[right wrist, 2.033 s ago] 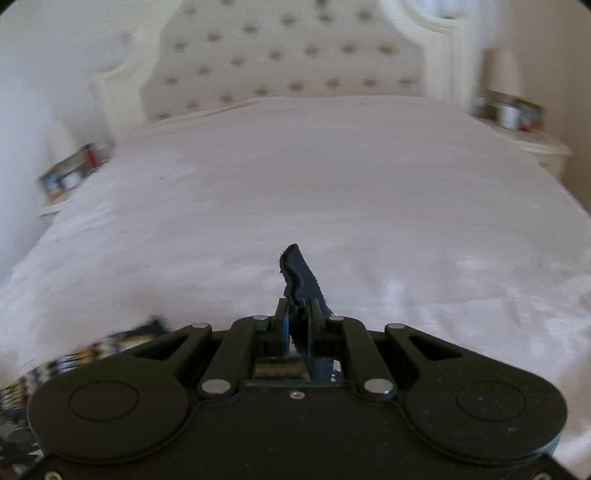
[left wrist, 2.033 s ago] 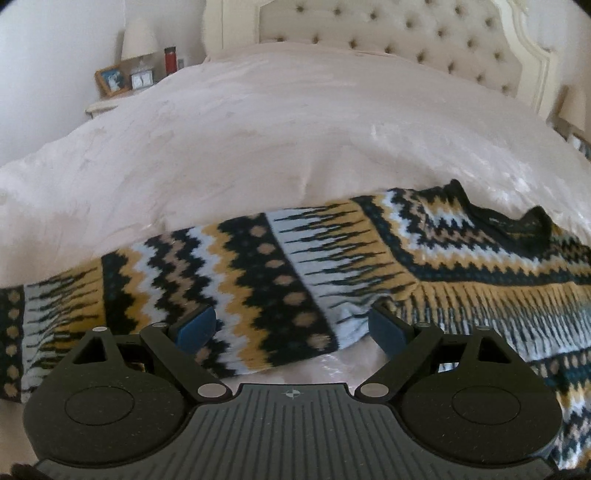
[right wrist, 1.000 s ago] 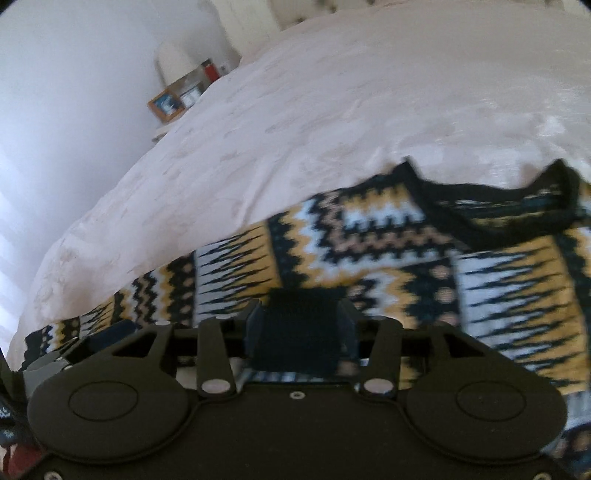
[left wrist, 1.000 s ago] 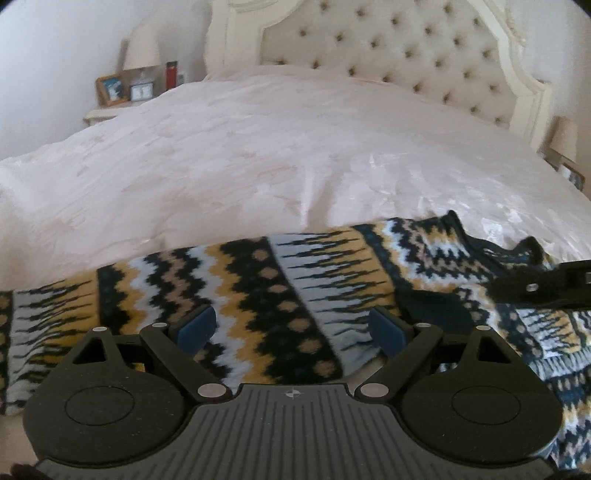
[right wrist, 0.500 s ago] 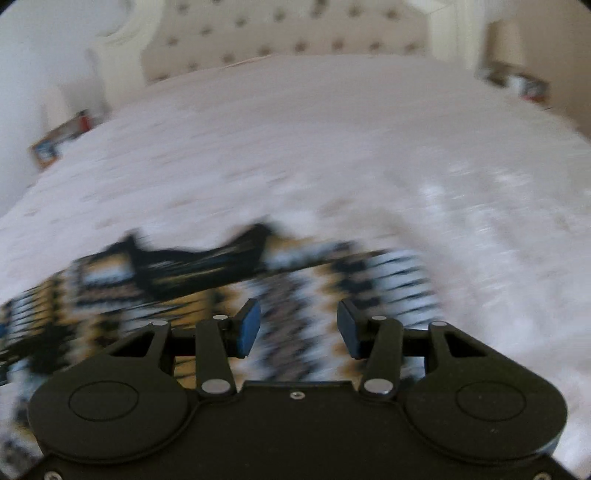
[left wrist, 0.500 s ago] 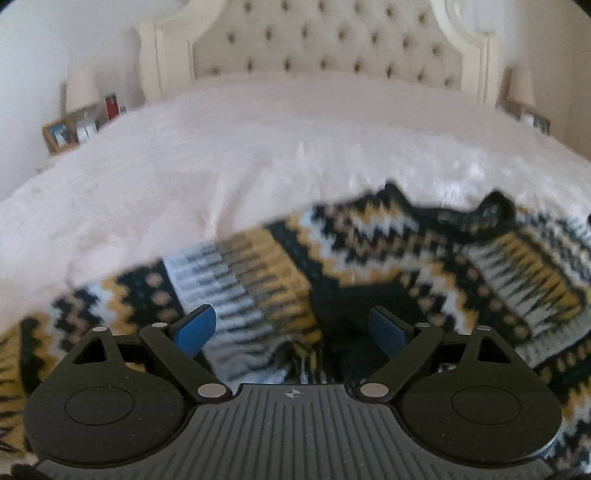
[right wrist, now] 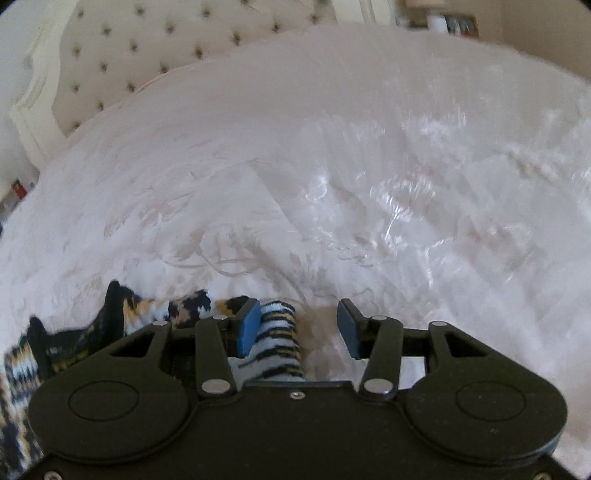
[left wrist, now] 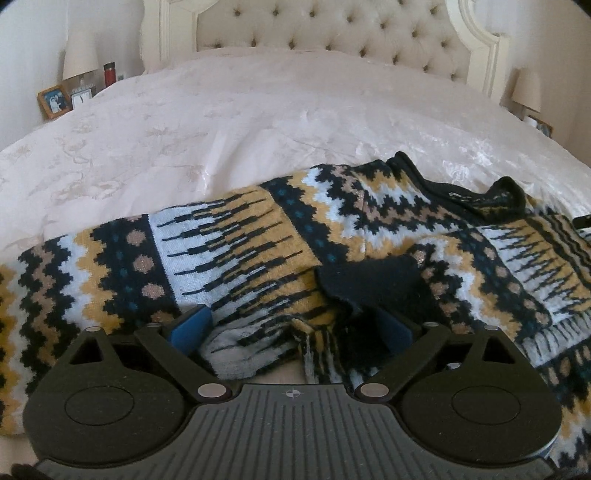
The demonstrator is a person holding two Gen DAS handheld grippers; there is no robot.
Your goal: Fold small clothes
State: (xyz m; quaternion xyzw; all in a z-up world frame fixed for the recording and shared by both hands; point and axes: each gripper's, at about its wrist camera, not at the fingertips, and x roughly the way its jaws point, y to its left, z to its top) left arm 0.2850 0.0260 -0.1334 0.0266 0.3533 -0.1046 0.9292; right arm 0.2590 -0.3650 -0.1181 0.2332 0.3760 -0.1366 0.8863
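A patterned knit sweater (left wrist: 258,243) in navy, mustard, white and tan lies spread across the near part of the white bed (left wrist: 258,122). Its dark collar (left wrist: 476,195) points toward the headboard. A sleeve with a dark cuff (left wrist: 373,280) lies folded across its body. My left gripper (left wrist: 293,328) is open, low over the sweater's near edge, with bunched knit between its blue pads. My right gripper (right wrist: 297,326) is open at the sweater's right edge; a striped fold of the sweater (right wrist: 275,339) lies between the pads, against the left pad (right wrist: 249,325).
A tufted cream headboard (left wrist: 332,26) stands at the far end. A nightstand at the left holds a lamp (left wrist: 79,55), a photo frame (left wrist: 54,101) and a red bottle (left wrist: 109,74). Another lamp (left wrist: 526,90) stands at the right. White bedspread (right wrist: 369,166) stretches beyond the sweater.
My right gripper carried the dark cuff over the sweater, let it go, opened, and swung back to the sweater's right edge. My left gripper stayed open and shifted right toward the folded sleeve.
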